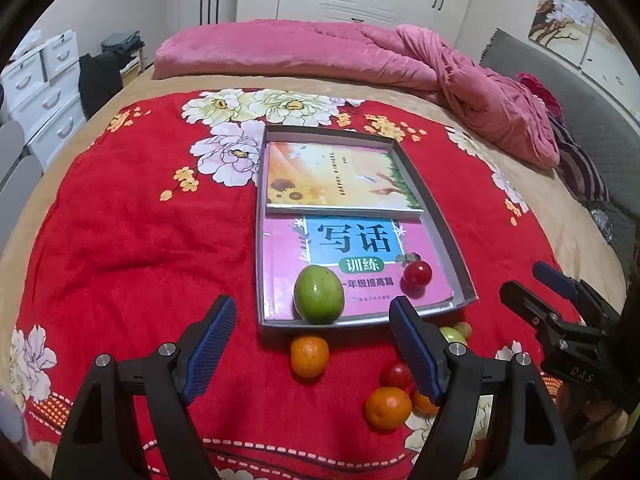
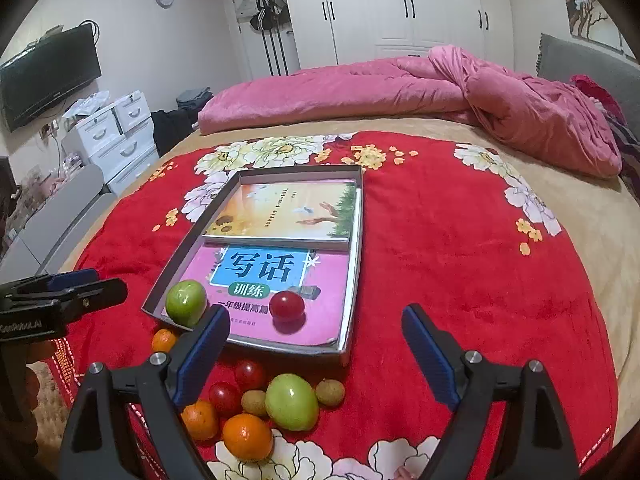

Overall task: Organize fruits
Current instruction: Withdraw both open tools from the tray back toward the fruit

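A grey tray (image 1: pixel 448 236) (image 2: pixel 354 264) lies on the red flowered blanket and holds two books. On the pink book sit a green fruit (image 1: pixel 319 294) (image 2: pixel 186 303) and a red cherry tomato (image 1: pixel 417 273) (image 2: pixel 287 306). In front of the tray lie loose fruits: oranges (image 1: pixel 309 356) (image 2: pixel 247 436), red tomatoes (image 2: pixel 250 375), a green fruit (image 2: pixel 291 401) and small brown longans (image 2: pixel 330 392). My left gripper (image 1: pixel 313 354) is open and empty above the near oranges. My right gripper (image 2: pixel 316 360) is open and empty above the fruit pile; it also shows in the left wrist view (image 1: pixel 532 284).
A pink quilt (image 1: pixel 320 52) (image 2: pixel 440 88) lies bunched across the far side of the bed. White drawers (image 2: pixel 116 132) and a TV (image 2: pixel 48 76) stand to the left. A grey headboard (image 1: pixel 580 112) is on the right.
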`<act>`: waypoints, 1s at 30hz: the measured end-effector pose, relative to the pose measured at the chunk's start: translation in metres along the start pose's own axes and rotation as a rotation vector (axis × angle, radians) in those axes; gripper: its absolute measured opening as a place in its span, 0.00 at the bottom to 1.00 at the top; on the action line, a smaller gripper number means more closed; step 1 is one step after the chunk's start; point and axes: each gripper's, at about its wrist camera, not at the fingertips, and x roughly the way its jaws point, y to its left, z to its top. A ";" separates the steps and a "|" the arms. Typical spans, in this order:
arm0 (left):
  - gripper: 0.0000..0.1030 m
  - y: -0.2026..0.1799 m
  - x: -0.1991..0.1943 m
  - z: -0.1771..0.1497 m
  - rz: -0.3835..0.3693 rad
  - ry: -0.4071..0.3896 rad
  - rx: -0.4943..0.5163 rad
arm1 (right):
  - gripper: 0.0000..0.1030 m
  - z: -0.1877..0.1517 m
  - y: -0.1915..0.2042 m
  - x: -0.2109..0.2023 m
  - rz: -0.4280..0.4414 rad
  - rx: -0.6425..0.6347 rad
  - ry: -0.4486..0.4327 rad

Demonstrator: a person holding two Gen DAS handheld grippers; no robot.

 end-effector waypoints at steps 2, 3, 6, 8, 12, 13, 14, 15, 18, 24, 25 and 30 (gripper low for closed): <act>0.77 -0.001 -0.002 -0.002 -0.008 0.005 0.008 | 0.85 -0.001 0.000 -0.001 0.005 0.003 0.007; 0.77 -0.002 -0.002 -0.003 -0.011 0.007 0.012 | 0.86 -0.003 0.000 -0.002 0.005 0.002 0.010; 0.77 -0.006 -0.004 -0.007 -0.018 0.015 0.023 | 0.86 -0.007 0.003 -0.004 0.011 -0.003 0.014; 0.77 -0.008 -0.005 -0.010 -0.018 0.016 0.033 | 0.87 -0.011 0.005 -0.005 0.013 -0.007 0.020; 0.77 -0.011 -0.006 -0.016 -0.028 0.026 0.050 | 0.90 -0.017 0.009 -0.006 0.017 -0.015 0.035; 0.77 -0.012 -0.005 -0.017 -0.032 0.032 0.052 | 0.91 -0.020 0.010 -0.006 0.018 -0.019 0.040; 0.77 -0.013 -0.004 -0.019 -0.035 0.038 0.057 | 0.91 -0.021 0.010 -0.007 0.018 -0.021 0.042; 0.77 -0.014 -0.004 -0.021 -0.035 0.045 0.063 | 0.91 -0.023 0.011 -0.007 0.019 -0.023 0.046; 0.77 -0.016 -0.001 -0.027 -0.036 0.063 0.079 | 0.91 -0.029 0.012 -0.007 0.025 -0.027 0.061; 0.77 -0.018 0.000 -0.036 -0.037 0.083 0.093 | 0.91 -0.039 0.015 -0.006 0.029 -0.037 0.089; 0.77 -0.019 0.000 -0.037 -0.036 0.083 0.097 | 0.91 -0.040 0.014 -0.006 0.031 -0.037 0.095; 0.77 -0.024 0.001 -0.045 -0.041 0.102 0.119 | 0.91 -0.046 0.015 -0.006 0.031 -0.046 0.110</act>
